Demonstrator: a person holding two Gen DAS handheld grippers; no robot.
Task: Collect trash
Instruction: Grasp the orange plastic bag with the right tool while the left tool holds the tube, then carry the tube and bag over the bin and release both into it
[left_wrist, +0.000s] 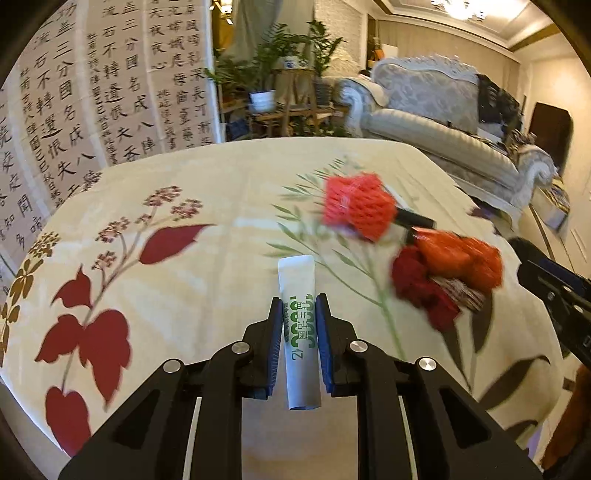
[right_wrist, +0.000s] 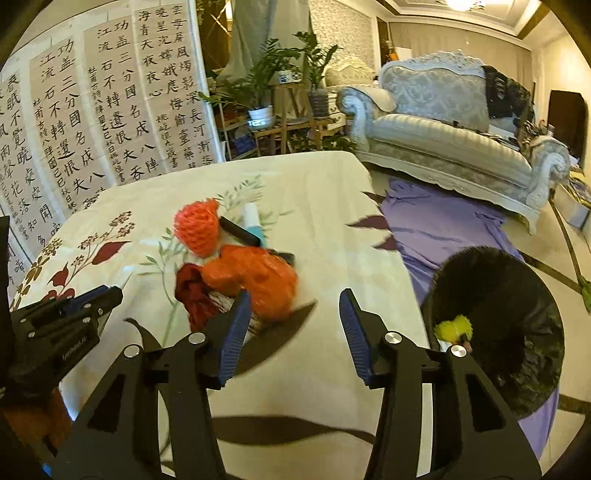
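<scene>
White sachet (left_wrist: 300, 325) (green lettering), clamped in left hand-held gripper (left_wrist: 298, 306)

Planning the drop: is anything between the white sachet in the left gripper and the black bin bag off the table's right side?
Yes. The trash pile lies on the table between the left gripper with its sachet and the bin bag; the open right gripper hovers there too.

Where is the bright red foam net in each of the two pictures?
Left wrist view: the red foam net lies right of centre on the flowered cloth, above the orange bag.
Right wrist view: it lies left of centre, above and left of the same orange bag.
Shared landmark: the grey sofa, upper right in both.
</scene>
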